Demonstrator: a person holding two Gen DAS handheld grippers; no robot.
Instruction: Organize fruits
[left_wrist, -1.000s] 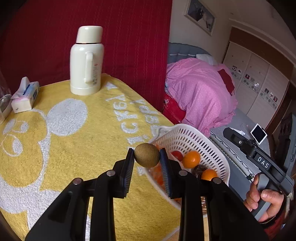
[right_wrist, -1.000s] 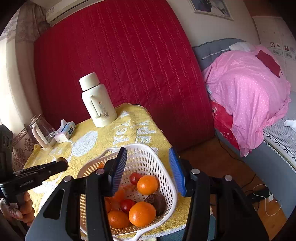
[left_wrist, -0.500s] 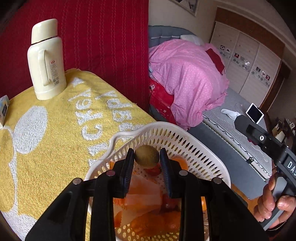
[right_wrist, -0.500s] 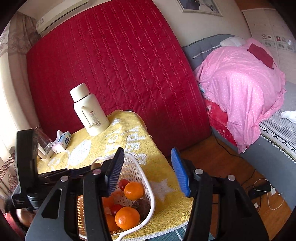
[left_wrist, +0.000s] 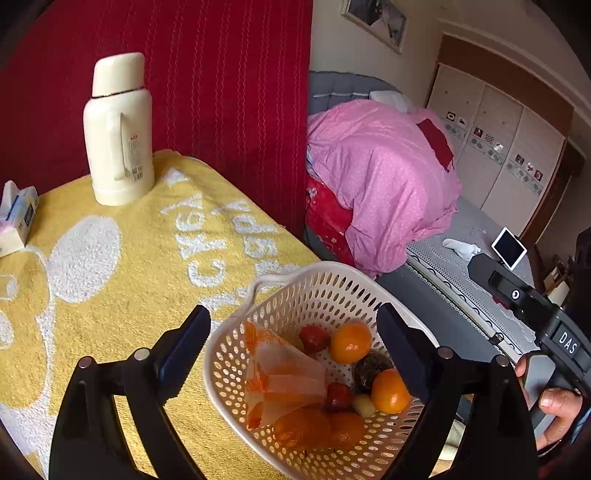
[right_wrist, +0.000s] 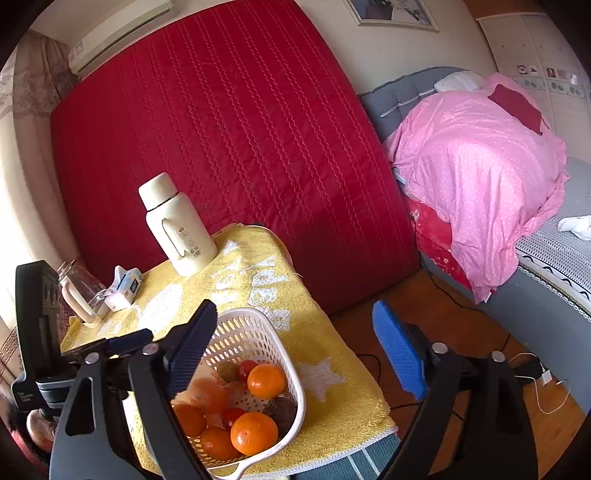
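Observation:
A white perforated basket (left_wrist: 317, 264) stands at the near right corner of the yellow towel-covered table (left_wrist: 110, 295). It holds oranges (left_wrist: 350, 342), small red fruits (left_wrist: 314, 338), a dark fruit (left_wrist: 371, 367) and a crumpled plastic bag (left_wrist: 288, 369). The brown-green kiwi (right_wrist: 227, 370) lies inside near the far wall of the basket (right_wrist: 255, 334). My left gripper (left_wrist: 293, 317) hangs over the basket, jaws opening wide, nothing between the pads. My right gripper (right_wrist: 295, 314) sits near the basket's right side, jaws opening too and holding nothing.
A cream thermos (left_wrist: 118, 133) and a tissue pack (left_wrist: 16, 218) stand at the back of the table, with a glass jug (right_wrist: 79, 291) on the left. A red mattress (right_wrist: 229, 147) leans behind. A bed with a pink quilt (left_wrist: 384, 184) lies right; cables (right_wrist: 546, 387) cross the floor.
My left gripper carried the kiwi over the basket and let go; the kiwi now lies among the fruit. My right gripper's jaws have spread wider.

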